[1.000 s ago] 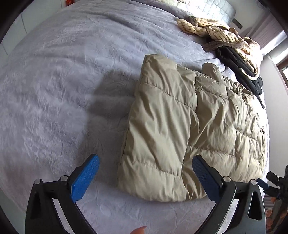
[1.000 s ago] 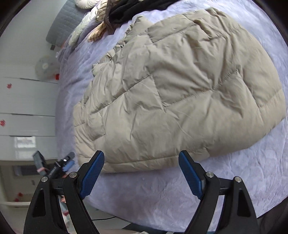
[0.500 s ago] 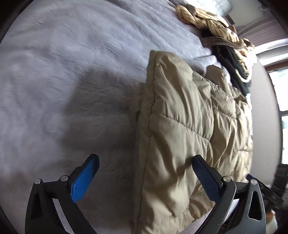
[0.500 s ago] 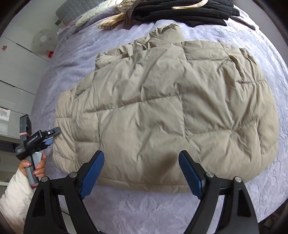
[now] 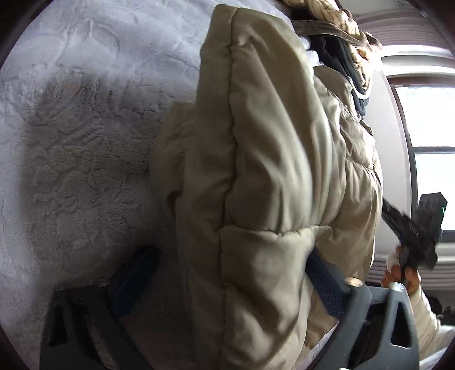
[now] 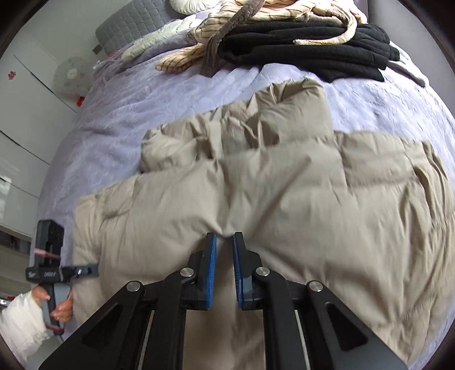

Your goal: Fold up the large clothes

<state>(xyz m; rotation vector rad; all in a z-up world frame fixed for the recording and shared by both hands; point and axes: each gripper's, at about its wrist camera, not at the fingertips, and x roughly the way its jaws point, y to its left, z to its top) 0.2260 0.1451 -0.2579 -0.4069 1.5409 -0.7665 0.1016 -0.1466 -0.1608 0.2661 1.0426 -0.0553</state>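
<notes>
A beige quilted puffer jacket (image 6: 284, 185) lies partly folded on the lavender bed (image 6: 128, 102). My right gripper (image 6: 224, 242) is shut on a pinch of the jacket's near edge. In the left wrist view the jacket (image 5: 270, 170) fills the frame, and my left gripper (image 5: 227, 273) is open with its blue pads on either side of the jacket's thick folded edge. The left gripper also shows at the left of the right wrist view (image 6: 57, 267), at the jacket's left edge.
A pile of black (image 6: 307, 48) and cream striped clothes (image 6: 256, 17) lies at the head of the bed, with a grey headboard (image 6: 130, 31) behind. White cabinets (image 6: 20, 148) stand left of the bed. A window (image 5: 429, 136) is on the right.
My right gripper has closed on the jacket's near edge. My left gripper has moved forward so the jacket's folded edge now sits between its open pads.
</notes>
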